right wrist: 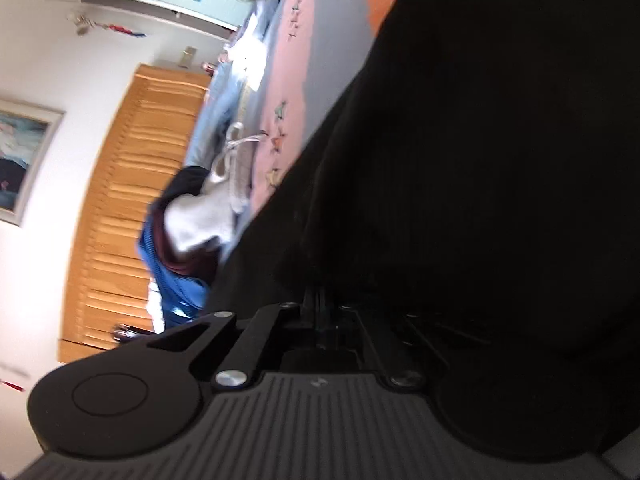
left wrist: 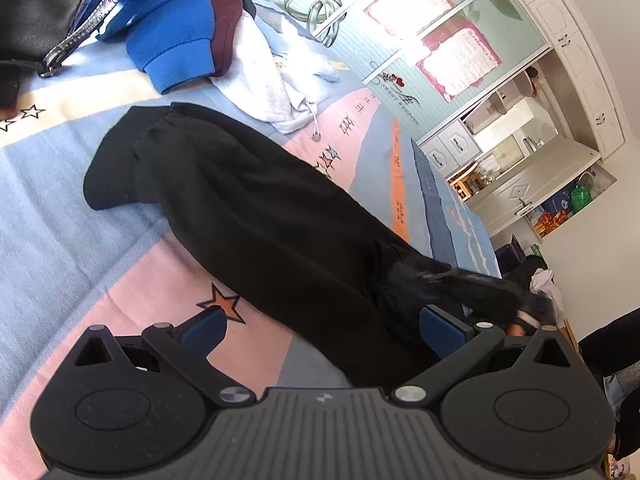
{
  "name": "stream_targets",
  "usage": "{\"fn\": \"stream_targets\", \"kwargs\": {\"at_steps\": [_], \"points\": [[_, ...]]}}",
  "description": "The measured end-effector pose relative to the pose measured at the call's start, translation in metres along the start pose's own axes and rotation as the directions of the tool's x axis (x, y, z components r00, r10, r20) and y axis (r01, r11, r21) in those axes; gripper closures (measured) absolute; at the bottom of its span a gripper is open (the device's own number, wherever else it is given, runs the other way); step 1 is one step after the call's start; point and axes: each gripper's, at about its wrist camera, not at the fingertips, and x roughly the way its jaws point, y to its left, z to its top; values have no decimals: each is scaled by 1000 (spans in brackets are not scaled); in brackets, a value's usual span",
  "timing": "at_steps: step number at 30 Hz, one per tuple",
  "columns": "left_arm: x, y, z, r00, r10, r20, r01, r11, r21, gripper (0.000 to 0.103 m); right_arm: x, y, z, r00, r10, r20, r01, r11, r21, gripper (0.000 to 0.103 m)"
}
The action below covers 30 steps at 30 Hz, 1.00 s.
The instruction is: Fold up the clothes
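Note:
A long black garment (left wrist: pixel 256 216) lies stretched across the striped, star-patterned bed cover (left wrist: pixel 52 184). My left gripper (left wrist: pixel 320 330) is open, its blue pads either side of the garment's near end, just above it. The other gripper (left wrist: pixel 492 292) shows blurred at the right of the left wrist view, with black cloth in it. In the right wrist view my right gripper (right wrist: pixel 320 304) is shut on the black garment (right wrist: pixel 480 160), which drapes over it and fills most of the view.
A pile of clothes sits at the bed's far side: a blue sweatshirt (left wrist: pixel 176 28), a maroon piece, a white-grey hoodie (left wrist: pixel 268 80) and a black leather jacket (left wrist: pixel 36 12). White cabinets (left wrist: pixel 560 100) and a wooden headboard (right wrist: pixel 132 200) line the room.

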Motion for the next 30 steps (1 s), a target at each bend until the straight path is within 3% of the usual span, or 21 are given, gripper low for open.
{"fn": "stream_targets", "kwargs": {"at_steps": [4,6,8,10,11,13,15,17,19,25,30], "points": [[2,3,-2,1000,14,-7,-14,1000,-17,1,-14,21,-6,992,112,57,-110,993,-49,90],[2,2,-4,1000,17,-12,-17,1000,-17,1,3,16,-3,999,28,31,-27,999,-45,87],[1,1,-3,1000,11,-13,-11,1000,-24,1,10,13,-2,999,-36,20,36,999,-37,103],[0,5,-1,1000,23,6,-23,998,-53,1,15,12,-1,996,-86,16,86,996,-29,103],[-1,11,1,999,39,16,-37,994,-103,1,13,15,-2,996,-91,28,92,995,-42,95],[-5,30,4,998,29,55,-14,970,-244,1,1,20,-9,998,32,46,-30,999,-44,93],[-8,46,6,993,56,101,-18,937,-350,1,-17,20,-18,984,169,48,-168,985,-24,87],[-10,61,8,985,104,139,-32,895,-445,1,-39,20,-30,969,239,67,-238,971,-27,82],[-6,74,12,978,109,179,-4,864,-504,1,-60,16,-41,955,287,78,-285,958,-37,82],[2,75,20,949,120,291,46,862,-504,1,-110,-5,-58,945,297,134,-292,955,-56,79],[18,71,27,934,145,326,29,880,-475,1,-133,-17,-42,935,305,182,-301,952,-49,78]]}}
